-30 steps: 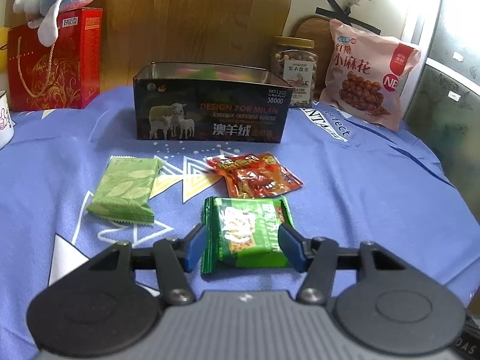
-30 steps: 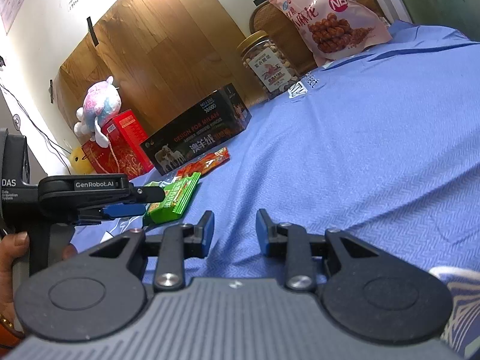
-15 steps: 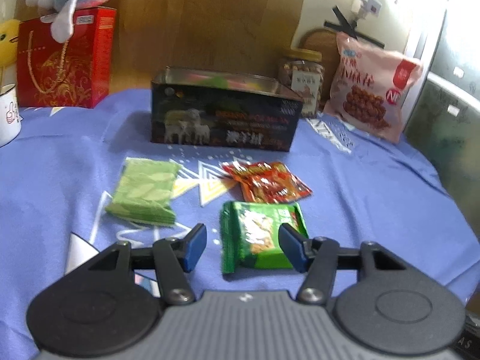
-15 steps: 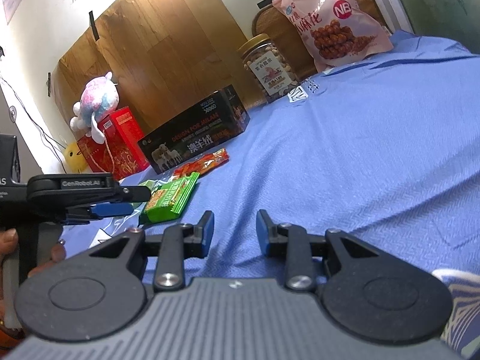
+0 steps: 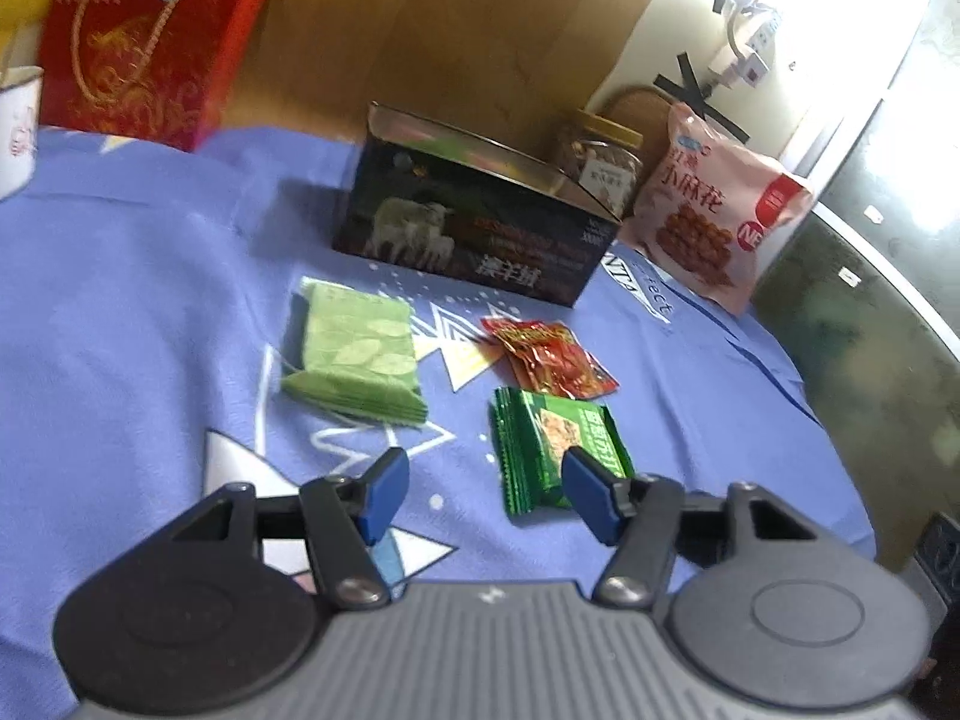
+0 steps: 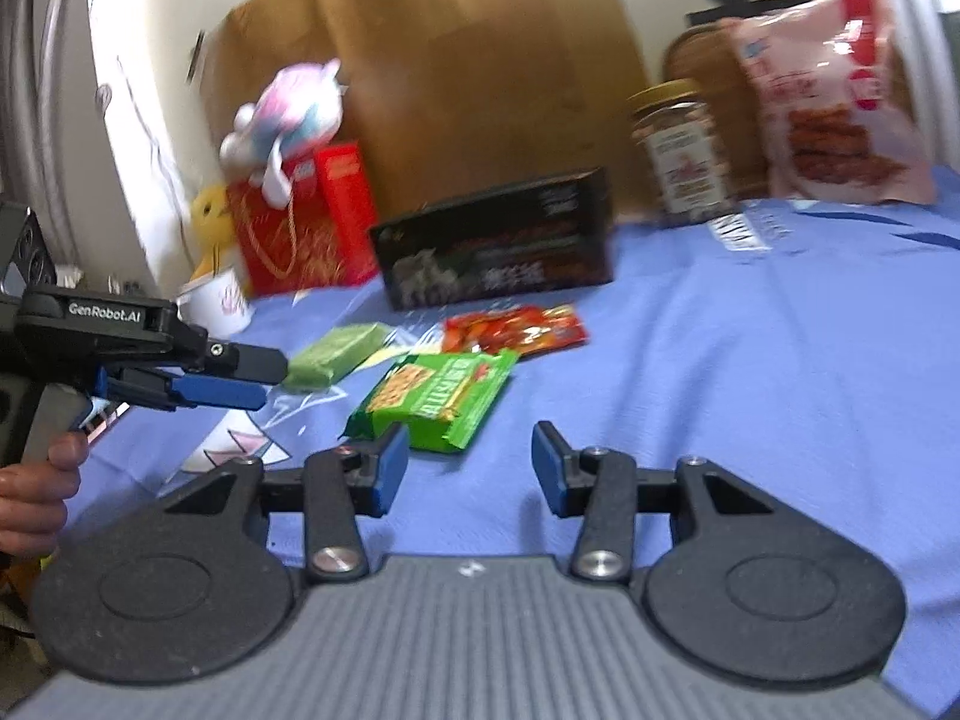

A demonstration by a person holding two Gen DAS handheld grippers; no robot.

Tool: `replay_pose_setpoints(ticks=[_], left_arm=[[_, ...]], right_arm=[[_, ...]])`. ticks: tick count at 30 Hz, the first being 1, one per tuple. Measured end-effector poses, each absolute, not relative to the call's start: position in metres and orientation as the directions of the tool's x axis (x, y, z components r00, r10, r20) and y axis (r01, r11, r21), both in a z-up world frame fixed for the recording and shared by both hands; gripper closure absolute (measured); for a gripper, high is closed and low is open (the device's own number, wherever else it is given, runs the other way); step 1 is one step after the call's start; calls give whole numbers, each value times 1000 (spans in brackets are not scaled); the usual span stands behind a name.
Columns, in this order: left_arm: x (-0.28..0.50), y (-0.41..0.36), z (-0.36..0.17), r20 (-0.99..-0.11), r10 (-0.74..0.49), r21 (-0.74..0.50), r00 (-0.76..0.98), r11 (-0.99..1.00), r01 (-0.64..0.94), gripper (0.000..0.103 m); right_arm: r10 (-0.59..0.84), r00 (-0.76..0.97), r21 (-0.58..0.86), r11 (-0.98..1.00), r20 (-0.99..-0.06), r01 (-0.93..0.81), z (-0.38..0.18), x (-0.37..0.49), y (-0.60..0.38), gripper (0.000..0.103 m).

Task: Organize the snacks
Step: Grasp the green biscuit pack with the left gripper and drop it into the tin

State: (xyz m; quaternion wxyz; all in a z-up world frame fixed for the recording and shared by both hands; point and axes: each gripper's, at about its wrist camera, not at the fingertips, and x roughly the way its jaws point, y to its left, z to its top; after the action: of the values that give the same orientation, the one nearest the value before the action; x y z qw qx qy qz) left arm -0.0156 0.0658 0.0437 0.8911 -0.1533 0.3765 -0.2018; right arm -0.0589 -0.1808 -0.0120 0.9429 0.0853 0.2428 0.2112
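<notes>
A dark green cracker packet lies on the blue cloth, with a red snack packet behind it and a light green packet to the left. An open black tin box stands behind them. My left gripper is open and empty, its right finger just over the dark green packet's near edge. My right gripper is open and empty, close in front of the dark green packet. The left gripper also shows in the right wrist view, at the left.
A red gift bag and a white mug stand at the back left. A nut jar and a big pink snack bag stand at the back right. The table edge curves down on the right.
The left gripper has drawn back and swung left, off the dark green packet it straddled. The right gripper has opened wider and turned toward the snacks.
</notes>
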Motion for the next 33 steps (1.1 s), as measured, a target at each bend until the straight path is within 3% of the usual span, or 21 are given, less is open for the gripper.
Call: replay_pose_setpoints(ticks=[6, 7, 8, 9, 12, 15, 20, 26, 31, 33], left_arm=[[15, 34, 27, -648, -505, -414, 569, 862, 293, 48], [14, 27, 27, -651, -482, -374, 586, 876, 305, 49], [15, 20, 28, -659, -472, -342, 586, 882, 325, 56], [17, 16, 27, -663, -489, -347, 567, 871, 347, 60], [19, 14, 29, -658, -506, -365, 558, 862, 351, 64], [18, 21, 39, -632, -517, -395, 577, 856, 335, 68], [26, 23, 80, -543, -494, -336, 679, 869, 364, 68], [97, 36, 113, -434, -417, -279, 799, 905, 320, 67], [169, 49, 100, -496, -356, -307, 792, 925, 223, 65], [183, 48, 91, -519, -320, -286, 792, 939, 192, 55]], right_arm=[[433, 729, 125, 890, -531, -438, -13, -31, -148, 53], [432, 728, 115, 889, -533, -444, -13, -29, -147, 56], [433, 726, 110, 887, -534, -448, -13, -28, -146, 59], [432, 727, 111, 888, -533, -447, -14, -27, -145, 68], [448, 731, 134, 884, -516, -447, -11, -27, -147, 77], [451, 756, 140, 886, -474, -441, -6, -31, -147, 77], [451, 819, 101, 890, -355, -445, 22, -14, -139, 77], [455, 849, 72, 889, -269, -453, 54, 77, -118, 77], [426, 830, 44, 897, -361, -441, 49, 152, -91, 73], [403, 830, 47, 907, -384, -419, 46, 165, -88, 72]])
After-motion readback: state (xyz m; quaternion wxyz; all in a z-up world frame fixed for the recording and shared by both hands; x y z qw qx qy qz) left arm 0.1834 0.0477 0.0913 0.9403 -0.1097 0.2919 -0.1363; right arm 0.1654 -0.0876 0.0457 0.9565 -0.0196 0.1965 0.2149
